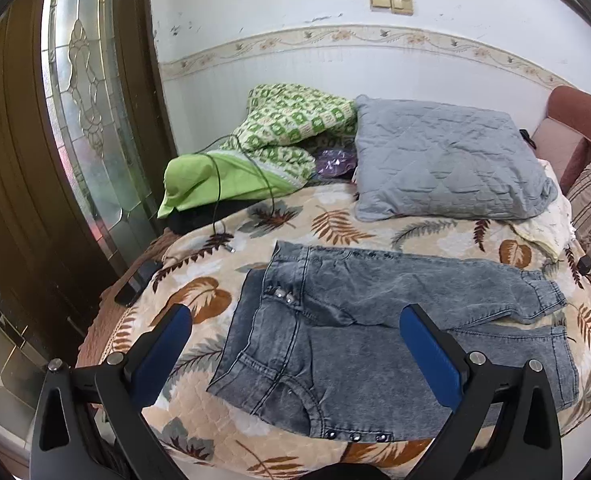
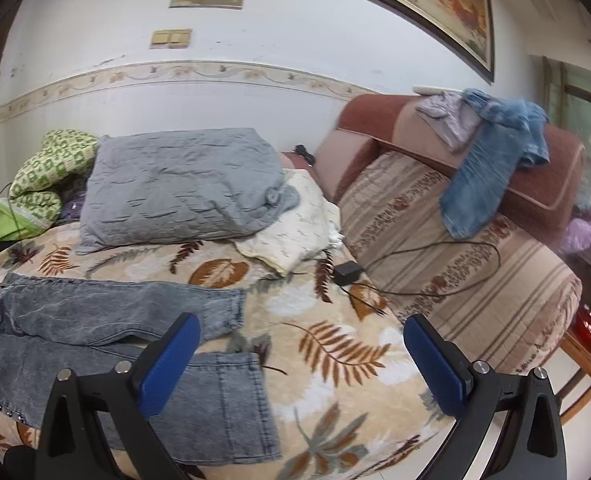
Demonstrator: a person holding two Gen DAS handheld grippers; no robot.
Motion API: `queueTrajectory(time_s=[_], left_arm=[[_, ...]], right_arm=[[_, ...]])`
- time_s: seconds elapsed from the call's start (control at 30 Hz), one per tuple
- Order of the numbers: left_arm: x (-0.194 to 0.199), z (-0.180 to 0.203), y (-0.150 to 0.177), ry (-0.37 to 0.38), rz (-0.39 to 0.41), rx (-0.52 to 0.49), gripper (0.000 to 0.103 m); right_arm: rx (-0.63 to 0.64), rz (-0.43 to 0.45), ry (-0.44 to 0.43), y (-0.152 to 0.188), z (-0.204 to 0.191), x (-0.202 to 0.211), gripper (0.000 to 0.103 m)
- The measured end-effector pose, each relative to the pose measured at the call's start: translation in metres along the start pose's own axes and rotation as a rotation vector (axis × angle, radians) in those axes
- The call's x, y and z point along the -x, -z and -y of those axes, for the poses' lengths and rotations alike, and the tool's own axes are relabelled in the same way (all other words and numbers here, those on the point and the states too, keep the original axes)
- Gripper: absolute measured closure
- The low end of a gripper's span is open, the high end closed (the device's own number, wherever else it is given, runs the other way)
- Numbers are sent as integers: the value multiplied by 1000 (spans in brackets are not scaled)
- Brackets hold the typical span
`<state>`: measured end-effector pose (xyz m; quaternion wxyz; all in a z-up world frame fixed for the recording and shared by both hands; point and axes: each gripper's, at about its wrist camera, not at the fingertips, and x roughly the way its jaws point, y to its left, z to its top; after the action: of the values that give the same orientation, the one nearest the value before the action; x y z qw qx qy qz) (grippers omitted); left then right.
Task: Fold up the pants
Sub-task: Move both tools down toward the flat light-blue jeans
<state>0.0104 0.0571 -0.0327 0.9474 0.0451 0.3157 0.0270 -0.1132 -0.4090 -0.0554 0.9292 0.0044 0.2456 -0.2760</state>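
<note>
Pants [image 1: 375, 320] of grey washed denim lie spread flat on the leaf-patterned bedspread [image 1: 335, 220], waistband toward the left and the 2 legs running out to the right. The far leg angles slightly away from the near one, leaving a narrow gap between them toward the cuffs. Metal studs show at the waist and along the near edge.

In the left wrist view, the left gripper [image 1: 297, 320] hovers over the waist and seat of the pants, its 2 blue-padded fingers [image 1: 163, 356] spread wide apart with nothing between them. In the right wrist view, the right gripper [image 2: 301, 334] hangs over the cuff end; its fingers are likewise spread wide and empty, the left pad over the near leg and the right pad over bare bedspread.

Beyond the pants, at the far side of the bed, a grey quilted pillow [image 1: 447, 160] rests against the wall, with a green patterned blanket [image 1: 287, 124] just to its left. A black charger [image 2: 346, 271] with its cable lies on the bedspread to the right of the pants. Further right, a blue garment [image 2: 491, 160] drapes over the back of a reddish sofa [image 2: 375, 120].
</note>
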Motion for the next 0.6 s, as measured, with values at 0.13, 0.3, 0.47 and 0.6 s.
queueTrajectory(time_s=[0.13, 0.3, 0.47, 0.6], left_arm=[[-6, -3, 4, -9, -19, 1, 0], [-5, -20, -2, -38, 9, 5, 0], [0, -46, -9, -147, 59, 21, 0], [1, -57, -10, -173, 65, 35, 0]], right_arm=[[-24, -32, -4, 6, 11, -8, 0], [-29, -39, -35, 8, 7, -10, 0], [-19, -36, -76, 4, -12, -10, 0], [-2, -43, -131, -2, -38, -10, 0]])
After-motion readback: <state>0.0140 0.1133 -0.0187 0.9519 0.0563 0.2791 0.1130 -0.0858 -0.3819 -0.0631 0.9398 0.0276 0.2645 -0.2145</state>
